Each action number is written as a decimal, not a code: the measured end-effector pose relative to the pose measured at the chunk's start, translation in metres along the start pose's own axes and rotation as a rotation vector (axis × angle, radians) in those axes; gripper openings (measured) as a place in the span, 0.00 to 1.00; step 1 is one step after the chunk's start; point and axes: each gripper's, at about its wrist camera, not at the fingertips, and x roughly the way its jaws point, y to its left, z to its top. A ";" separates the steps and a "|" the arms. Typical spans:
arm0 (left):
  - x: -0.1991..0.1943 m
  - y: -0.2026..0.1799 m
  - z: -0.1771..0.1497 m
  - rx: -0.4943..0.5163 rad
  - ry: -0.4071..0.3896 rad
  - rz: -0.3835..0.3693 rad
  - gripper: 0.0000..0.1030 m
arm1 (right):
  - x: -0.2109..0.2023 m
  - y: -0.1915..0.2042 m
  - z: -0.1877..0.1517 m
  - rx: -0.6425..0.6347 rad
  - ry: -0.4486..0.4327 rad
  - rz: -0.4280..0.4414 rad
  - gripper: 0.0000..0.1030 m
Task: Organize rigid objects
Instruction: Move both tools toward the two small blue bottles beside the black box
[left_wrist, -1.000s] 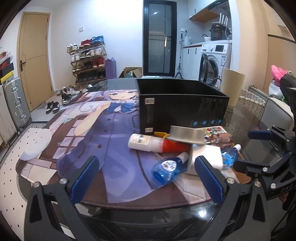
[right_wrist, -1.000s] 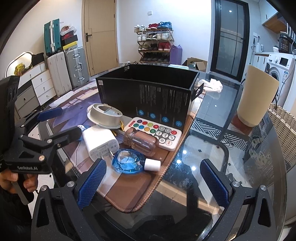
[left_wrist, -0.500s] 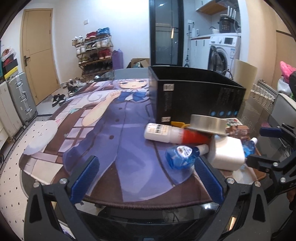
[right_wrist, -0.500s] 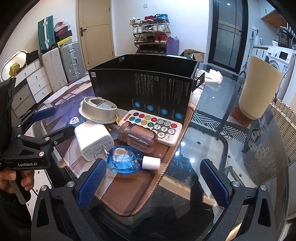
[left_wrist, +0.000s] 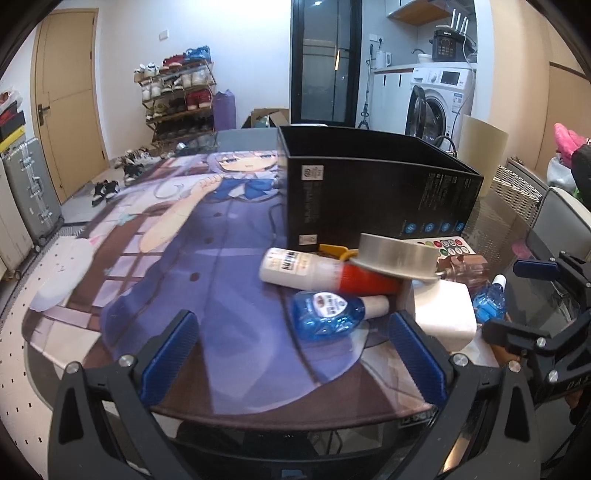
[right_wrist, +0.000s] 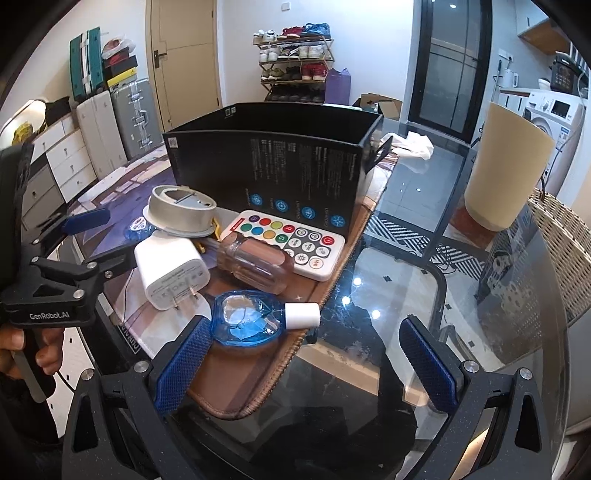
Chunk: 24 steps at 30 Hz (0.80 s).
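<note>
The right gripper (right_wrist: 306, 358) stands wide open and empty at the bottom of its frame, its left finger just beside a blue faceted bottle (right_wrist: 245, 323); the left gripper (left_wrist: 295, 350) is equally spread, holding nothing, low in its own frame. That bottle looks light, hard and slick, so I would pinch its flat faces rather than the white cap. Just beyond lie one white charger (right_wrist: 171, 271), one clear amber bottle (right_wrist: 255, 266) and one remote (right_wrist: 286, 242). A second blue bottle (left_wrist: 325, 314), one red-and-white tube (left_wrist: 317, 275) and one grey ring (right_wrist: 181, 210) follow. Behind, mid-frame, stands one open black box (right_wrist: 273, 162).
</note>
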 end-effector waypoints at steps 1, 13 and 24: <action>0.002 0.000 0.001 -0.006 0.006 -0.009 1.00 | 0.000 0.000 0.000 0.000 0.002 0.001 1.00; 0.014 -0.010 0.010 -0.006 0.063 0.041 1.00 | 0.002 0.000 0.002 -0.002 0.009 0.015 1.00; 0.006 -0.010 0.006 0.008 -0.001 0.030 0.54 | 0.002 0.002 0.000 0.019 0.003 0.030 0.94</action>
